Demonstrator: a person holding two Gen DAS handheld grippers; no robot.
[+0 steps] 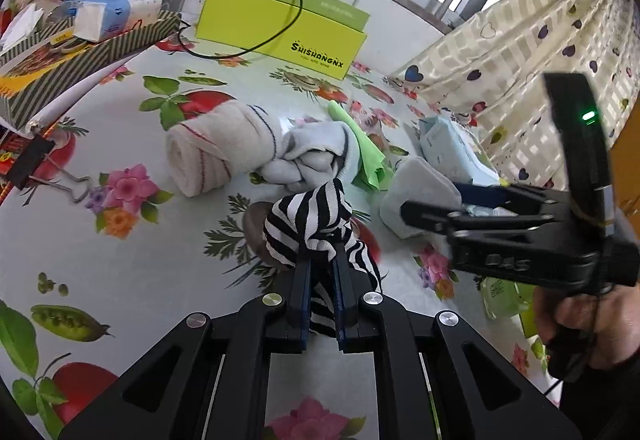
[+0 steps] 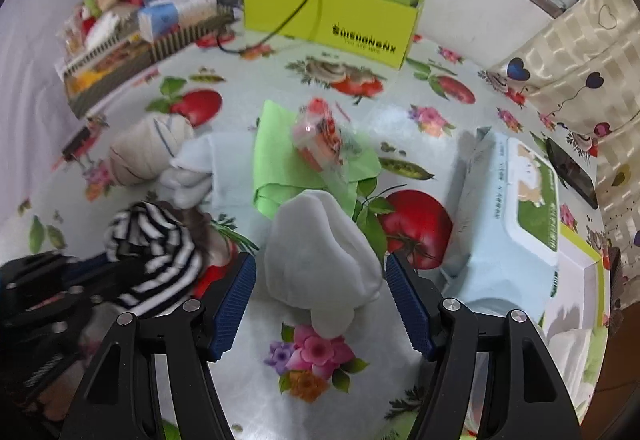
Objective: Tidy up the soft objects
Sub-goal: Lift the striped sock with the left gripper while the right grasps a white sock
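My left gripper [image 1: 322, 260] is shut on a black-and-white striped cloth [image 1: 308, 224], which bunches up over its fingertips just above the flowered tablecloth [image 1: 120, 260]. A pale grey-white folded cloth [image 2: 320, 260] lies on the table between the blue pads [image 2: 236, 296] of my right gripper [image 2: 322, 280]. The right jaws stand open with a gap on each side of it. In the left wrist view the right gripper [image 1: 432, 197] reaches in from the right over that cloth [image 1: 420, 183], held by a hand [image 1: 580, 324]. The striped cloth [image 2: 156, 252] also shows at the right wrist view's left, hiding the left gripper's tips.
A rolled cream towel [image 1: 212, 151], a bundled pale blue cloth [image 1: 312, 155] and a green cloth [image 2: 288, 159] with a red plastic packet [image 2: 320, 135] lie mid-table. A wipes pack [image 2: 516, 215] is at right, a yellow-green box [image 1: 276, 27] at the back, a cluttered striped box [image 1: 80, 55] at left.
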